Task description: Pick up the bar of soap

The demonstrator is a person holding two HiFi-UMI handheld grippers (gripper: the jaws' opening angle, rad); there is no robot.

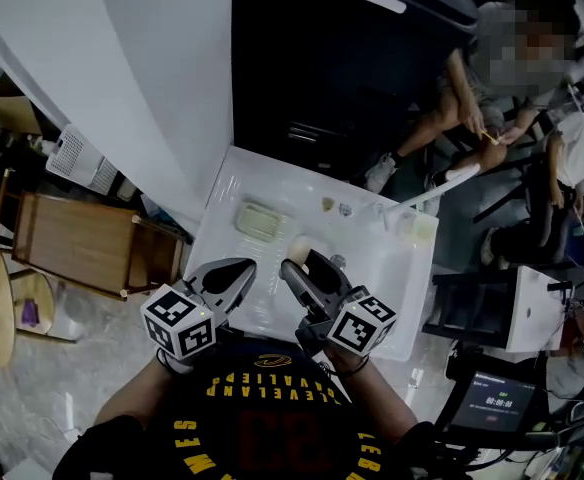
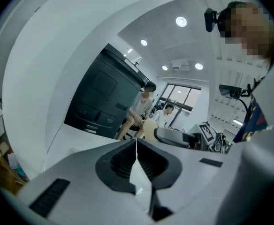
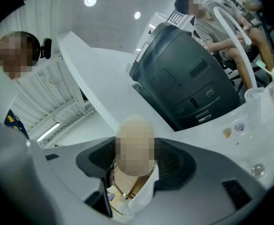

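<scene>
A white table (image 1: 384,280) is seen from above, with a pale green soap dish (image 1: 260,220) set towards its far left corner. A beige bar of soap (image 1: 299,247) is seen at the jaw tips of the right gripper (image 1: 302,265), over the middle of the table. The left gripper (image 1: 245,267) is held just beside it, nearer the left edge. A pale cup (image 1: 419,228) is placed at the right edge. A black cabinet (image 1: 342,58) is set against the far edge, and a seated person (image 1: 462,103) is seen beyond the far right corner.
</scene>
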